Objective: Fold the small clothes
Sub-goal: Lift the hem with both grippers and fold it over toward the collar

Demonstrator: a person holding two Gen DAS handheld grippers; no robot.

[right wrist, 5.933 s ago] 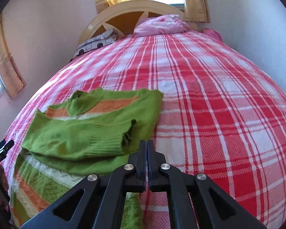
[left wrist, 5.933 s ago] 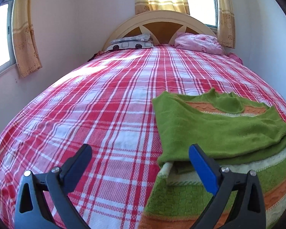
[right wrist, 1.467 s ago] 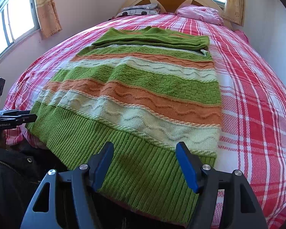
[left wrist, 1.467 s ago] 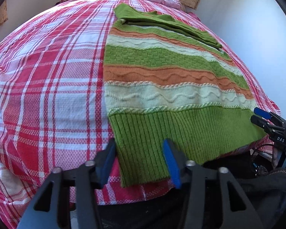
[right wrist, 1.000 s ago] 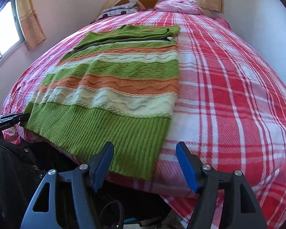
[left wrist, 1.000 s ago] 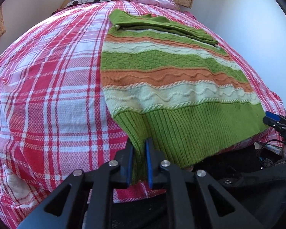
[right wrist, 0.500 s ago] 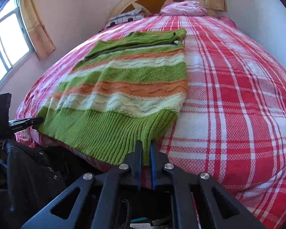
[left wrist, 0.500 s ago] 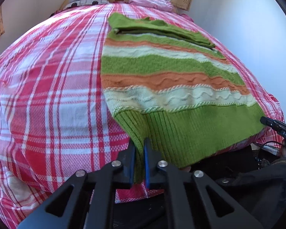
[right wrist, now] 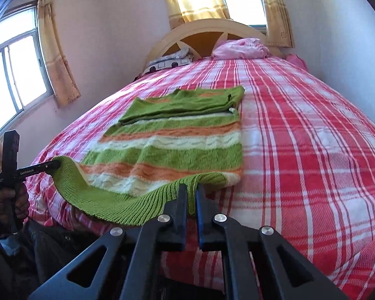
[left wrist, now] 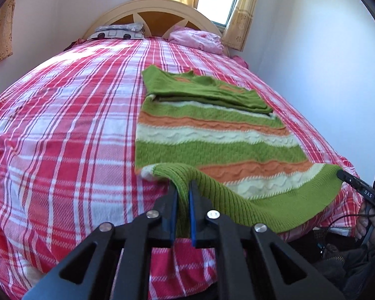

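Sweater (left wrist: 212, 135) hem pinched between both grippers' fingers (left wrist: 172, 200).

Red plaid bedspread (left wrist: 62, 130), two pillows (right wrist: 240, 48) by an arched headboard (left wrist: 152, 12).

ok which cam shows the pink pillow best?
Right wrist view: the pink pillow sits near centre against the headboard, its whole bulk visible. Left wrist view shows it too, but smaller and flatter.
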